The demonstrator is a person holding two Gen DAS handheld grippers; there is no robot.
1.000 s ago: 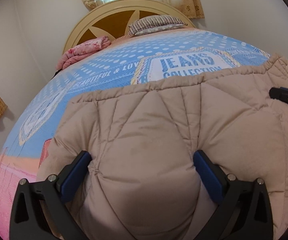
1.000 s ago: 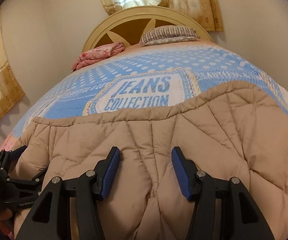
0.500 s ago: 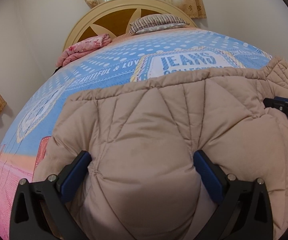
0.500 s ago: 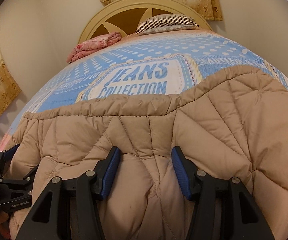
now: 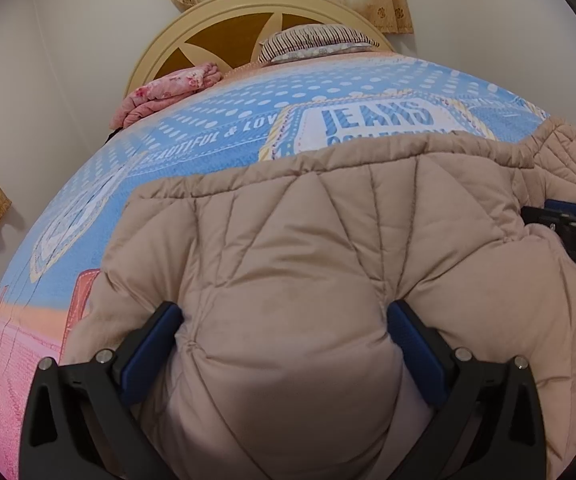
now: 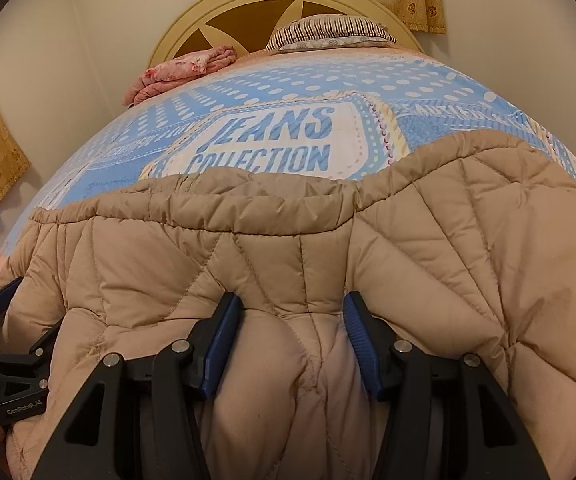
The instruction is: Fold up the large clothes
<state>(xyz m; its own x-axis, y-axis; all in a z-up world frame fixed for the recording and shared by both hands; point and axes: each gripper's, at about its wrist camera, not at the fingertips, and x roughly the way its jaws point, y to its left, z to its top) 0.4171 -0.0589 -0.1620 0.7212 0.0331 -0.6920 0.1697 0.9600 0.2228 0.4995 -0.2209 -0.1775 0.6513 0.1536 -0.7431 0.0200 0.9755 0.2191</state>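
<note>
Evidently we held both grippers, left gripper (image 5: 284,334) and right gripper (image 6: 293,326), clamped on the near edge of the quilted coat (image 5: 328,240), ready to fold it toward the headboard (image 5: 224,28).

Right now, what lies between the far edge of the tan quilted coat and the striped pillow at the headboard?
Only bare blue printed bedspread, with its JEANS COLLECTION patch, separates the coat from the pillow; the right wrist view shows it best.

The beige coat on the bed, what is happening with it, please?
A person is folding the quilted beige coat on the bed with two handheld grippers. The left gripper and the right gripper each pinch a thick fold of it near its close edge. The far edge lies over the blue bedspread.
</note>
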